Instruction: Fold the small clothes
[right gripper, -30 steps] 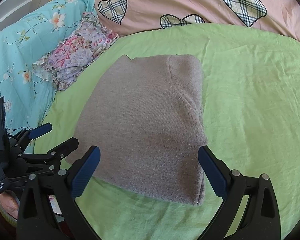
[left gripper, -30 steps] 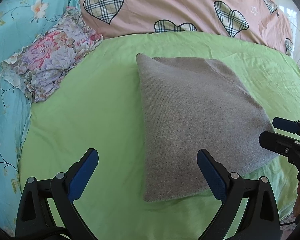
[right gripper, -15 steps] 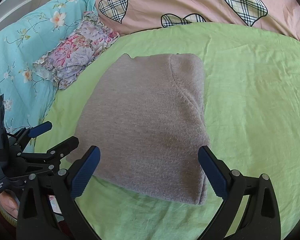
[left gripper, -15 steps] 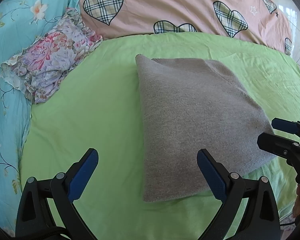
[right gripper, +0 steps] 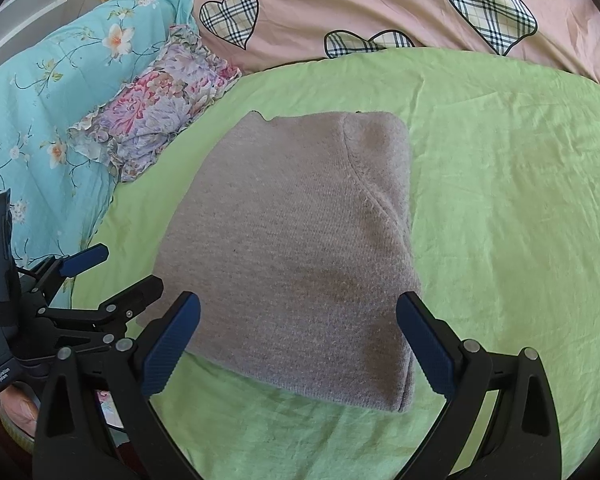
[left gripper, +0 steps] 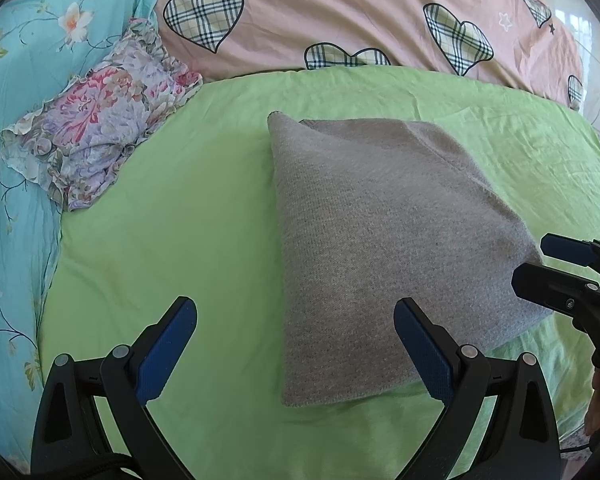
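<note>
Left wrist view: the left gripper is spread wide, holding nothing. The right gripper is wide and empty too. Past them, the folded grey knitted sweater lies flat on the light green bedsheet.

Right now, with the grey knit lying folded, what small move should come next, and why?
Probably back both grippers off: the grey knit already lies as a compact folded block on the green sheet, and left gripper and right gripper hang open, holding nothing.
</note>
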`<state>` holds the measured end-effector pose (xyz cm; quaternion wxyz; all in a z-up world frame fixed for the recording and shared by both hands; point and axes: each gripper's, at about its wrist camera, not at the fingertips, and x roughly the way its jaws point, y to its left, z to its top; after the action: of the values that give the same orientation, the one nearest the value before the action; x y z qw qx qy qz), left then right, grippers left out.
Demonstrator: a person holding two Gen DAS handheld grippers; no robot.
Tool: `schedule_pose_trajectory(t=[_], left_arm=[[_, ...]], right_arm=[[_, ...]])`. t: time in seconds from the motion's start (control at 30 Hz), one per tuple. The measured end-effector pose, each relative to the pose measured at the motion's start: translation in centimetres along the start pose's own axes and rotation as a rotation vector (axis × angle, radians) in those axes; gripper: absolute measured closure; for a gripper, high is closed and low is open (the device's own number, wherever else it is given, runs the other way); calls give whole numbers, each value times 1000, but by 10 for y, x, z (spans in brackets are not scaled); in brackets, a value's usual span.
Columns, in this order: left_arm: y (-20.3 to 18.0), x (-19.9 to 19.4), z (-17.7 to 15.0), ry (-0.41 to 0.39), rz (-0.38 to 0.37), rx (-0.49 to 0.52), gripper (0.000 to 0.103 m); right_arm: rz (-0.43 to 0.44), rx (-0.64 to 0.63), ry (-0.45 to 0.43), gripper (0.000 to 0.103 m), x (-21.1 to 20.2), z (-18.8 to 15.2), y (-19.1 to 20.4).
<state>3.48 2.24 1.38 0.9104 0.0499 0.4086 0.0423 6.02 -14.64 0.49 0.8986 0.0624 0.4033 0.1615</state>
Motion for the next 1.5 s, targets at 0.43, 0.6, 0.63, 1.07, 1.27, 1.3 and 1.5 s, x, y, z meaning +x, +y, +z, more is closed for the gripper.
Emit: schedule_pose_trajectory(t=[0.43, 0.6, 0.63, 1.07, 1.27, 1.3, 1.5], left_arm=[[0, 0, 1, -2, 6, -3, 4], [1, 0, 3, -2, 8, -7, 4], [1, 0, 4, -3, 8, -8, 4], [1, 1, 5, -5, 14, -10, 4], [0, 2, 9, -16, 3, -7, 4], [-1, 1, 9, -19, 3, -6, 4], [-4, 2, 13, -19, 13, -6, 4]], right_arm=[[6, -3, -1, 4, -1, 2, 1], [8, -3, -2, 4, -1, 3, 1], [8, -2, -2, 4, -1, 3, 1], [15, -5, -4, 4, -2, 8, 2], [12, -9, -4, 4, 0, 16, 1], [13, -9, -5, 4, 1, 17, 1], [17, -11, -10, 4, 2, 21, -2]])
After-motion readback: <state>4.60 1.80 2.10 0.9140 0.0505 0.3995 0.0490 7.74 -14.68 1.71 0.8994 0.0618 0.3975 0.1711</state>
